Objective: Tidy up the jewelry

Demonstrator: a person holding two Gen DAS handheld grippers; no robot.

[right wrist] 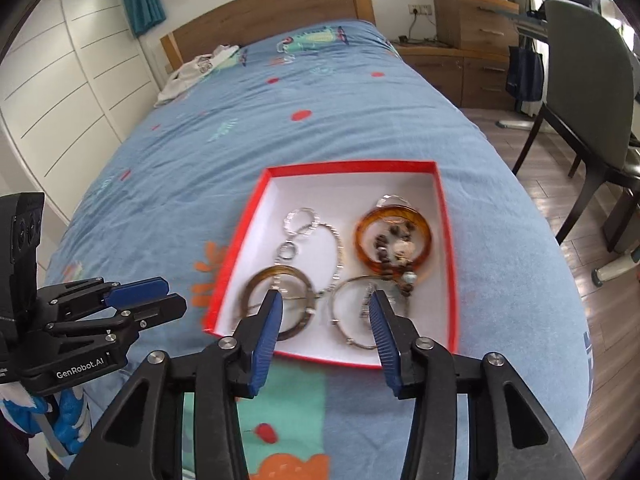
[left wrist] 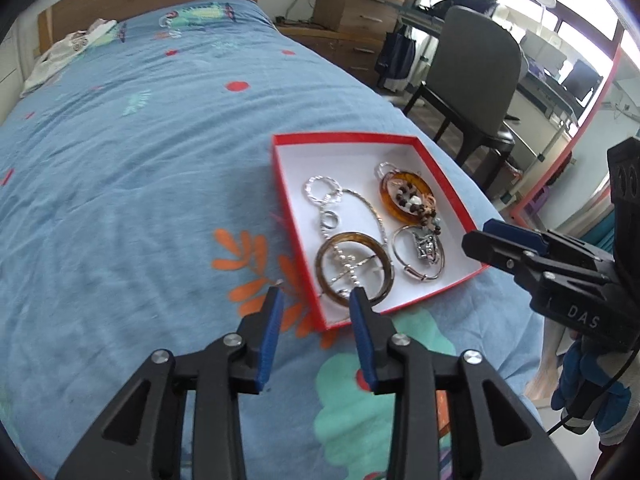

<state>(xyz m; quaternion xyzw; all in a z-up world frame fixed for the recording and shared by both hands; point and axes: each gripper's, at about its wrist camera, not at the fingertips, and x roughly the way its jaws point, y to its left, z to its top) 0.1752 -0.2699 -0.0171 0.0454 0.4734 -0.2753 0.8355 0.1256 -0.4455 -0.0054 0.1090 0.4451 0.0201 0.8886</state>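
A red box with a white inside [left wrist: 340, 152] [right wrist: 352, 188] lies on the blue bedspread. It holds a silver ring chain [left wrist: 324, 196] [right wrist: 300, 222], a brown bangle [left wrist: 354, 270] [right wrist: 256, 280], an amber bangle with dark beads [left wrist: 408, 196] [right wrist: 394, 240] and a thin silver bangle with a charm [left wrist: 418, 252] [right wrist: 356, 308]. My left gripper [left wrist: 316, 294] is open and empty over the box's near left corner. My right gripper [right wrist: 324, 300] is open and empty just above the box's near edge. In the left wrist view the right gripper [left wrist: 476, 236] sits at the box's right side.
The patterned blue bedspread [left wrist: 140, 160] [right wrist: 240, 128] stretches to a wooden headboard [right wrist: 260, 16] with white clothing [right wrist: 200, 68] near it. A grey chair [left wrist: 476, 76] [right wrist: 588, 92] and wooden drawers [right wrist: 472, 24] stand right of the bed.
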